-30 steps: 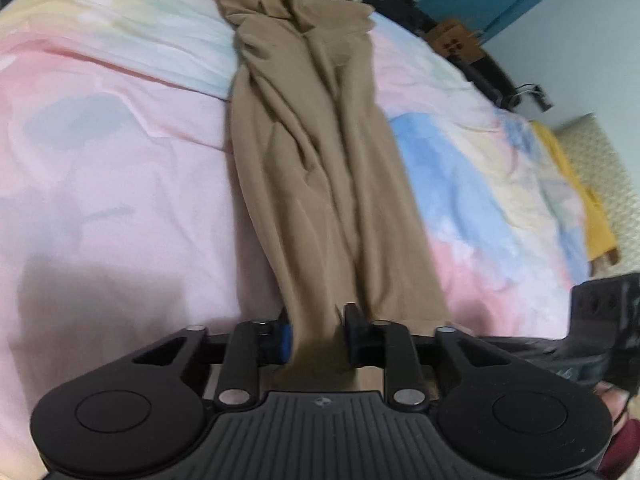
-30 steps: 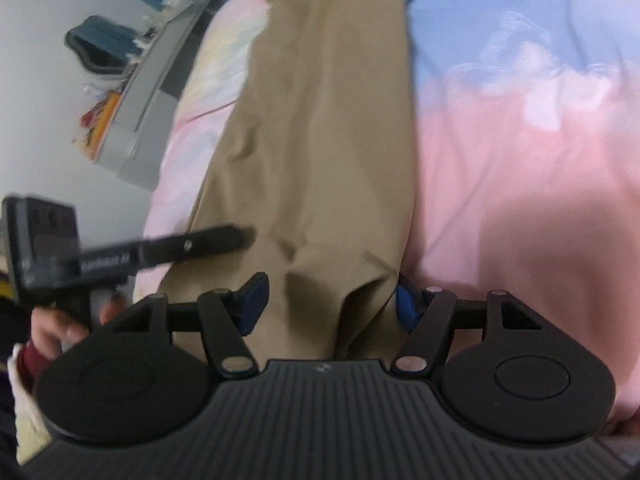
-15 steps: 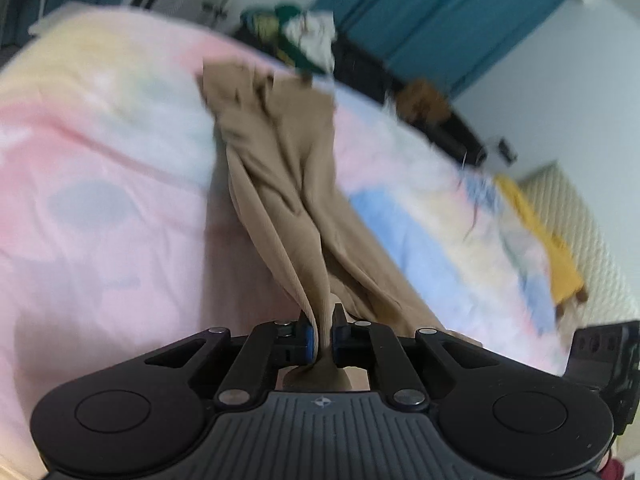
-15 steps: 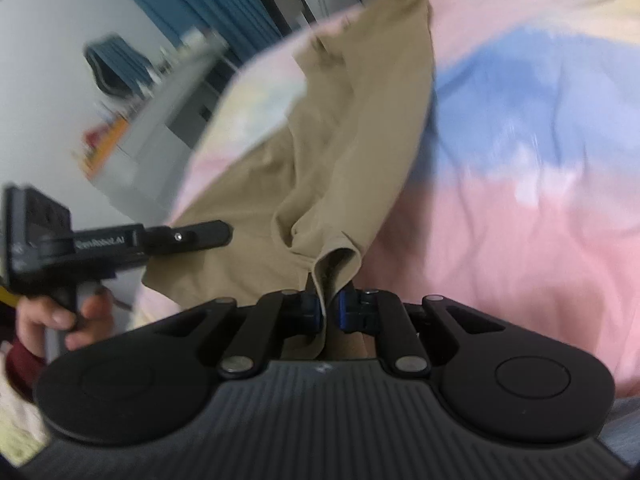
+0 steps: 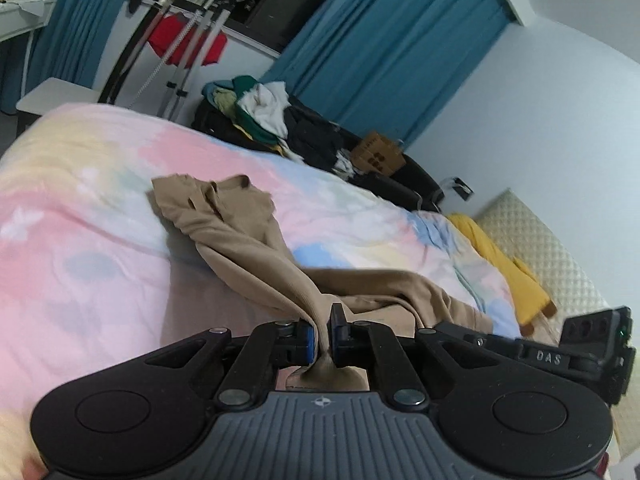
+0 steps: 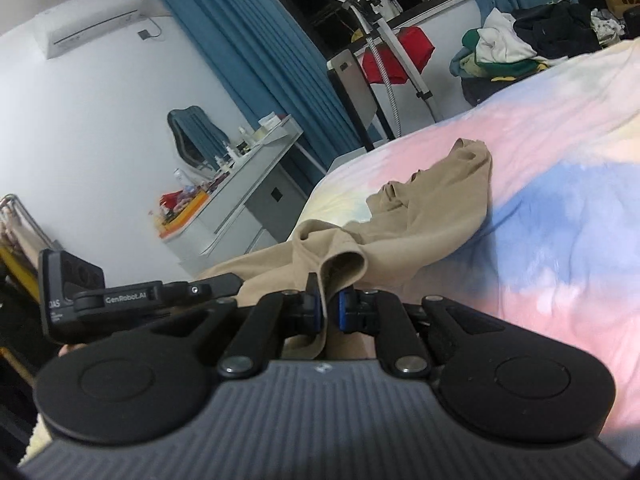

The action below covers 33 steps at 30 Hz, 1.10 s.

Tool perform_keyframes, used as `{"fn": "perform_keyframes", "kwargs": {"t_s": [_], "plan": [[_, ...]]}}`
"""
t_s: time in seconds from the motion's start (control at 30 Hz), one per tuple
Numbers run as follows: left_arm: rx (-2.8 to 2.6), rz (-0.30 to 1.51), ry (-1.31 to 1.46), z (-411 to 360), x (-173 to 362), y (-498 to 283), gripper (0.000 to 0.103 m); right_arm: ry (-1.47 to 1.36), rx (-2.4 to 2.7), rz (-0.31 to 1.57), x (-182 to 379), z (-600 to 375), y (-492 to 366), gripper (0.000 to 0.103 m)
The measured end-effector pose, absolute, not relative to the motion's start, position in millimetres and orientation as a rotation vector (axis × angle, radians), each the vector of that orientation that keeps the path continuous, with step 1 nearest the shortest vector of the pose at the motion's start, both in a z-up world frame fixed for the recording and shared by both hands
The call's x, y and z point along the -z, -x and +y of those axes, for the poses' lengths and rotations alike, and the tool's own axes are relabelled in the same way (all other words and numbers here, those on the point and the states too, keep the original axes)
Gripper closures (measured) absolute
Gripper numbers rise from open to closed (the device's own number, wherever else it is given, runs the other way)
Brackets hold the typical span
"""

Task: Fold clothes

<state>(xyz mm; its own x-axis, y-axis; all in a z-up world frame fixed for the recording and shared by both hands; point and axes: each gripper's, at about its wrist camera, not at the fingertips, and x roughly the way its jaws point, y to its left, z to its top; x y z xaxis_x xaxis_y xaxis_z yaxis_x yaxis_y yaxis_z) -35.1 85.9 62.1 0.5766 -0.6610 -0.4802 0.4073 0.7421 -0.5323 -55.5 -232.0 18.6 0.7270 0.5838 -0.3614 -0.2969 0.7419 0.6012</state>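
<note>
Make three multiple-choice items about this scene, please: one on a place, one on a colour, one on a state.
1. Where does the far end of the tan garment lie?
A. on the bedspread
B. on a chair
C. on the floor

2. What colour are the curtains?
A. red
B. teal blue
C. white

3. How is the left gripper?
A. wide open
B. shut on nothing
C. shut on fabric

Answers: 1 A, its collar end rests on the pastel cover; 2 B, both views show them blue; 3 C, cloth is pinched between its pads.

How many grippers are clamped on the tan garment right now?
2: the left gripper pinches the tan garment at its near end; the right gripper pinches another near fold.
</note>
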Motion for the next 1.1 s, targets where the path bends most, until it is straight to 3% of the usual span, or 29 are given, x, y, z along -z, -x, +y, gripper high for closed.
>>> {"fn": "perform_keyframes", "kwargs": {"t_s": [0.2, 0.37, 0.77, 1.1], "plan": [[0.660, 0.816, 0.329, 79, -14, 84, 0.096, -0.555, -0.549, 0.625, 23, -234, 98, 0.092], [0.668, 0.829, 0.366, 74, -5, 55, 0.095, -0.565, -0.525, 0.630, 31, -235, 78, 0.092], [0.541, 0.720, 0.347, 50, -29, -140, 0.094, -0.534, -0.421, 0.552, 13, -224, -95, 0.091], [0.458, 0.785, 0.323, 28, 82, -266, 0.089, -0.537, -0.319, 0.631, 101, -225, -211, 0.091]]}}
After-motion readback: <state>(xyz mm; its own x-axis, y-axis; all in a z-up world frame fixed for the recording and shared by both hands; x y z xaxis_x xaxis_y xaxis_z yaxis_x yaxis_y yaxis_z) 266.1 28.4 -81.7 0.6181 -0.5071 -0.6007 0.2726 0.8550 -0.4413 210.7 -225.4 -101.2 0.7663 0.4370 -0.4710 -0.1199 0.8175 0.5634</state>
